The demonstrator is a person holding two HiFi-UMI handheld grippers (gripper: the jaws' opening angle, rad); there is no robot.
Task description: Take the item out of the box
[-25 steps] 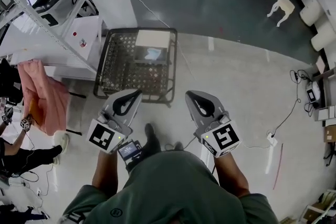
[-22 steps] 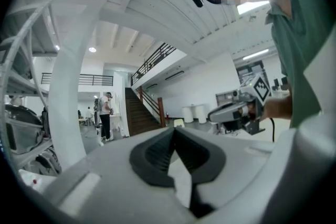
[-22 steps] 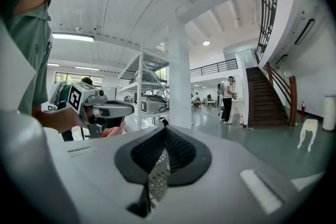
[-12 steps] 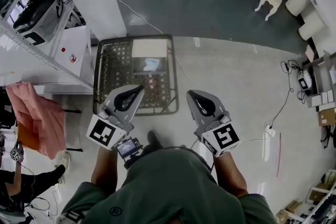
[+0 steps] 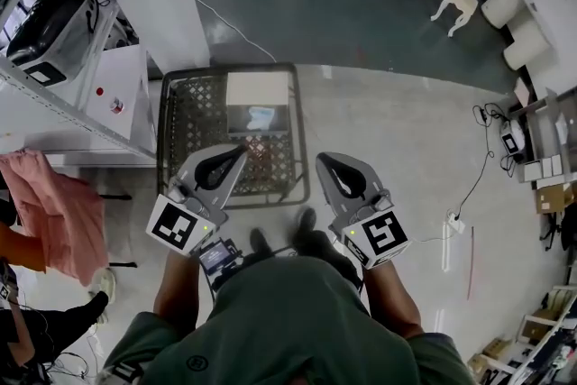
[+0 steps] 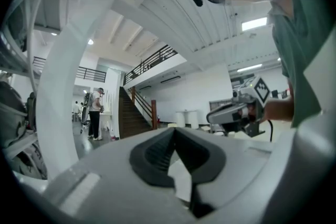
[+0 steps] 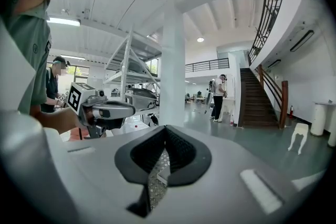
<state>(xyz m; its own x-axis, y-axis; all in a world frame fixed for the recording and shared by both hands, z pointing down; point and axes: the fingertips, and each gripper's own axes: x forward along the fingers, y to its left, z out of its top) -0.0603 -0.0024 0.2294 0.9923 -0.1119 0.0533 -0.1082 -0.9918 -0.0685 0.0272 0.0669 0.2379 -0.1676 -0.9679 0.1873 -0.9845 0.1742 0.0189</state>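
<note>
Hovering tongs: left tongs and right tongs both clenched, empty, lower centre
Box: open, sitting in crate, upper centre
Item: inside box, not grabbed yet

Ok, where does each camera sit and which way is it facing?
Head view: on the person's head, steeply down at the wire cart and box; left gripper, right gripper, forearms show.
Left gripper view: rides that gripper, level along its shut jaws toward the staircase; right gripper shows.
Right gripper view: rides that gripper, along its shut jaws past the white pillar; left gripper shows.
Shared: both gripper views see the staircase.
</note>
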